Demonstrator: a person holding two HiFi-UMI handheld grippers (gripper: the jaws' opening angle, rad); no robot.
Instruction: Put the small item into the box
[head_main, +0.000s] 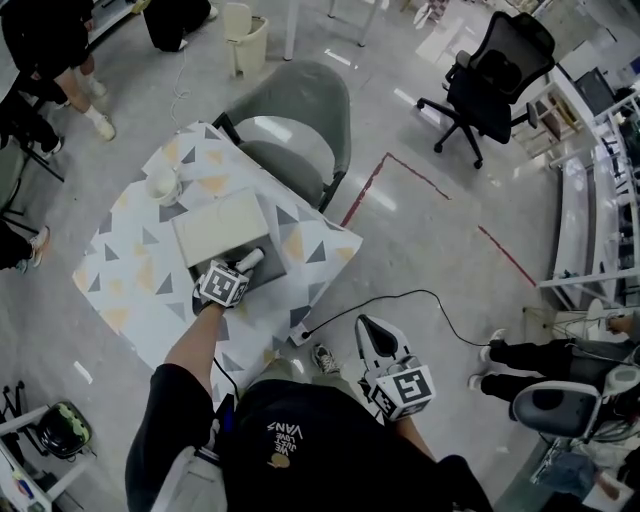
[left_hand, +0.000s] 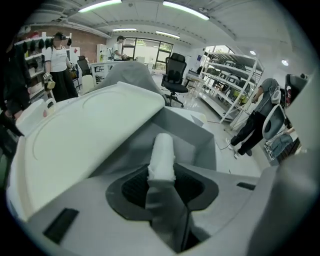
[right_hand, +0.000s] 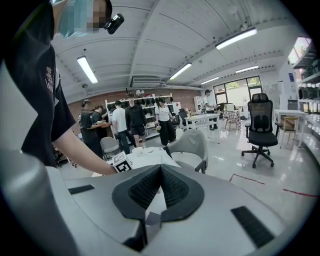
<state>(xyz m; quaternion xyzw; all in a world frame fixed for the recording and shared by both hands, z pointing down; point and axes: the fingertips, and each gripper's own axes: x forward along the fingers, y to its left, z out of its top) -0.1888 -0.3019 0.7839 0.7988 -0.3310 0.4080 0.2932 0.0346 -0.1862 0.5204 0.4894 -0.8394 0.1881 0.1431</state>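
Carry step, nearly done. The left claw (left_hand: 163, 186) is pinching the white roll (left_hand: 162, 152), tip right at the mouth of the open gray box (left_hand: 200, 137) on the tabletop (head_main: 130, 280). The right claw (right_hand: 160, 176) is pressed together, empty and well away. Next, I'd guess: dip under the lid (left_hand: 85, 135), then let go.

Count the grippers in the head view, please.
2. The left gripper is over the table, shut on the small white item; the right gripper is beside the person's body, off the table, shut and empty. None hidden.
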